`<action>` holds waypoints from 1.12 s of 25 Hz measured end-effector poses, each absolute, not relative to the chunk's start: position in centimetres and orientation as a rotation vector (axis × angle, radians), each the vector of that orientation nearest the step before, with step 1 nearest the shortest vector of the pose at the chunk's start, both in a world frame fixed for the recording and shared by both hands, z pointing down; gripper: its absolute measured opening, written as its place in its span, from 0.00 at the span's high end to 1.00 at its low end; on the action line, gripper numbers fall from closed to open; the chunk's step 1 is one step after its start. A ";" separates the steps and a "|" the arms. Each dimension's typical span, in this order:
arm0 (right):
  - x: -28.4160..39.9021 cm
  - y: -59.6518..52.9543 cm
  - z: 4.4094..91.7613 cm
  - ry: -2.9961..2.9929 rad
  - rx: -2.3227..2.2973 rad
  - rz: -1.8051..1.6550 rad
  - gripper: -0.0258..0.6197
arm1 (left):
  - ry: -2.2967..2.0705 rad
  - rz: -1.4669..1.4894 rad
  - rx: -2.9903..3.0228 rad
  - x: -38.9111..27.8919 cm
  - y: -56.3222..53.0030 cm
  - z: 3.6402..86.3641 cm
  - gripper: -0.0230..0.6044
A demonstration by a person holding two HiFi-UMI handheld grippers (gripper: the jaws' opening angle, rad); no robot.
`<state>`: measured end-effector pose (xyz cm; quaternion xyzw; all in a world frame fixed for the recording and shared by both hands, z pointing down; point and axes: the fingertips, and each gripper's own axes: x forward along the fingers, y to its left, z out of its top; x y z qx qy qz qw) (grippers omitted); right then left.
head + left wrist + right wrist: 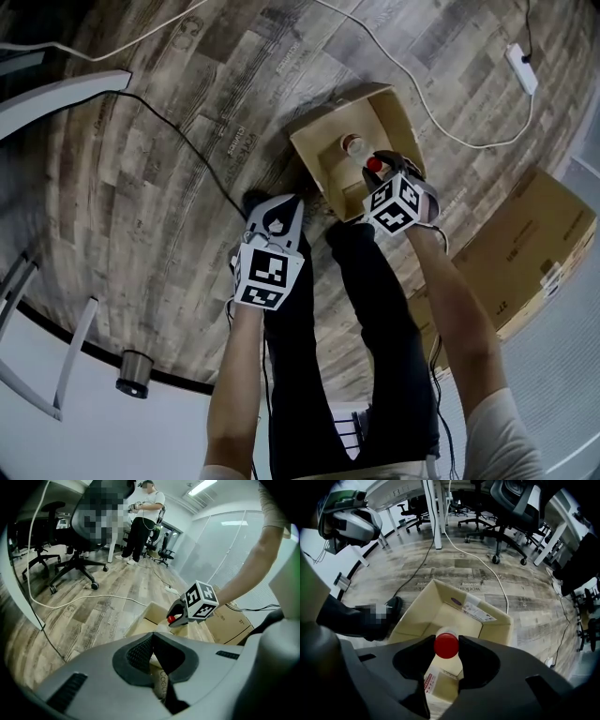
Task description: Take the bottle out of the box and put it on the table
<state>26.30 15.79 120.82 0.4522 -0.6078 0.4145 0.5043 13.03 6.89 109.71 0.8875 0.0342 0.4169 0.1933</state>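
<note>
An open cardboard box (pixel 330 157) stands on the wood floor in front of the person's feet. Inside it stands a clear bottle with a red cap (pixel 374 164). My right gripper (pixel 378 174) points straight down into the box. In the right gripper view its two dark pads (pixel 471 649) touch the red cap (pixel 446 645) on both sides, so my right gripper (pixel 446 647) is shut on the bottle. My left gripper (pixel 279 214) hovers at the box's near left corner with its jaw tips together (pixel 152 635). Printed cardboard shows behind the tips.
A larger closed carton (pixel 525 246) lies to the right of the box. Cables (pixel 441 127) and a power strip (pixel 521 67) cross the floor. The person's black-trousered legs (pixel 375 309) stand close by. Office chairs (pixel 75 550) and another person (pixel 143 522) stand farther back.
</note>
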 end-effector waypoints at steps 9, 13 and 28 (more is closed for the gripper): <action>26.2 15.5 116.3 -1.452 1.139 1.011 0.68 | 0.180 1.180 2.523 13.5 7.1 105.5 0.94; 26.0 15.2 113.2 -1.439 1.181 1.026 0.68 | 0.192 1.192 2.535 13.3 6.8 102.9 0.94; 24.7 16.0 99.8 -1.468 1.243 0.998 0.68 | 0.165 1.098 2.626 13.9 7.1 90.4 0.94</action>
